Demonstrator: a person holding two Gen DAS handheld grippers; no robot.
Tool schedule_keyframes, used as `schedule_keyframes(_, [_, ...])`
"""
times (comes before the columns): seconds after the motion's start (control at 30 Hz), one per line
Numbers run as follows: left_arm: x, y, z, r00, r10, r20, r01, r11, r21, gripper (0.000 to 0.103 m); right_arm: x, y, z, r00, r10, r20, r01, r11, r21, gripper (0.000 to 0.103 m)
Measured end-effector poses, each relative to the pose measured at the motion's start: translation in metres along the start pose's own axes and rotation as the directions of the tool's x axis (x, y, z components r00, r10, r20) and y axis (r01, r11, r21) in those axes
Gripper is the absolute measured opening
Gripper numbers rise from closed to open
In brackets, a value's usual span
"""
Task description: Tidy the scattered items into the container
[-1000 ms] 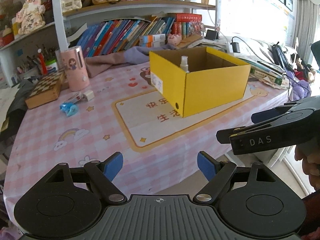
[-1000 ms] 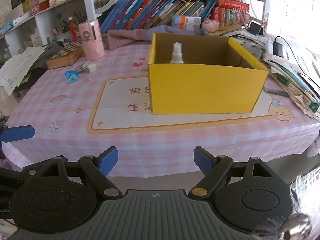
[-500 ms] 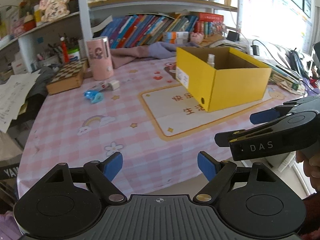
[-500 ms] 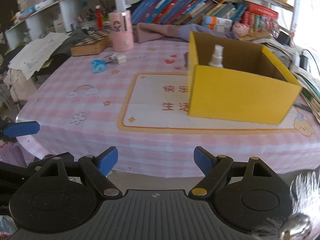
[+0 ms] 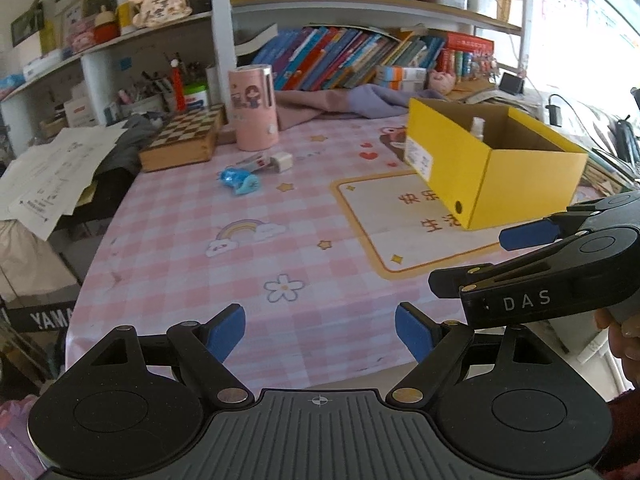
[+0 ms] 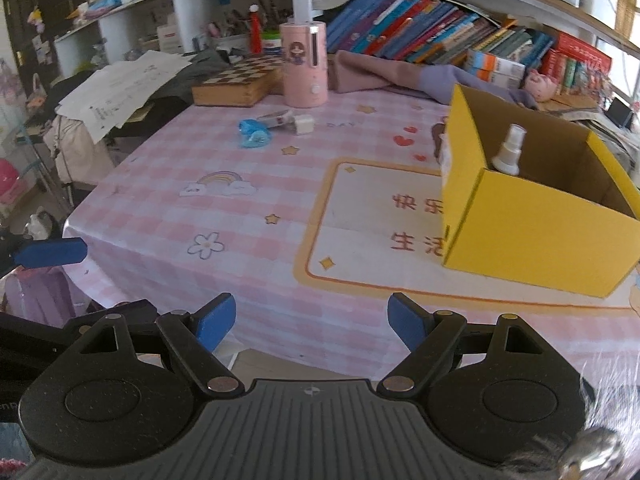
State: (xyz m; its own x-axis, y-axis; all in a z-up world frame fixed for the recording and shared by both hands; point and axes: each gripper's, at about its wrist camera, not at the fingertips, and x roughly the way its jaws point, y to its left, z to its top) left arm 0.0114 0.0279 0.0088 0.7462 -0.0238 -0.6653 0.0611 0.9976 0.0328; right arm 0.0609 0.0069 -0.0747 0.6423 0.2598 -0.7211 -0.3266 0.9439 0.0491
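The left claw [image 5: 320, 330] hangs over the near edge of the table [image 5: 304, 320] with its blue-padded jaws spread wide and nothing between them. The right claw [image 6: 311, 320] sits beside it in the same state, wide and empty, above the same near edge. Ahead of both claws and off to their right stands the yellow box [image 6: 536, 240], open at the top, with a white spray bottle [image 6: 509, 152] upright inside against its far wall. Farther ahead and to the left of the claws, well apart from the box, lie the loose things: a small blue item [image 5: 240, 180], a tube [image 5: 256, 162] lying on its side just behind it, and a small white cube [image 5: 282, 160] touching the tube's end. Behind those stands a pink cylinder [image 5: 253, 114] with a cartoon girl on it, and to its left a wooden chessboard box [image 5: 182, 142]. A mauve cloth [image 6: 384, 74] is bunched along the back of the table, below a shelf packed with books [image 5: 344, 58]. In the left claw's view, the right claw shows at the right edge, held by a hand [image 5: 626, 340].
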Motion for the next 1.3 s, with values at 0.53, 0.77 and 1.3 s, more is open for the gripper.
schedule_keyframes(0.53, [0.039,0.019,0.033,1.000,0.021,0.014,-0.020,1.000,-0.011,0.085,0.040,-0.008,0.042,1.000,0.020,0.014,-0.020,1.000,-0.013,0.082])
schedule_keyframes(0.77, [0.067,0.026,0.054,1.000,0.021,0.006,-0.021,1.000,-0.014,0.085,0.066,-0.020,0.072,1.000,0.022,0.017,-0.022,1.000,-0.016,0.082])
schedule_keyframes(1.3, [0.119,0.055,0.095,0.995,0.095,-0.019,-0.097,0.990,-0.101,0.085,0.127,-0.032,0.139,0.996,0.084,0.007,-0.084,0.994,-0.076,0.082])
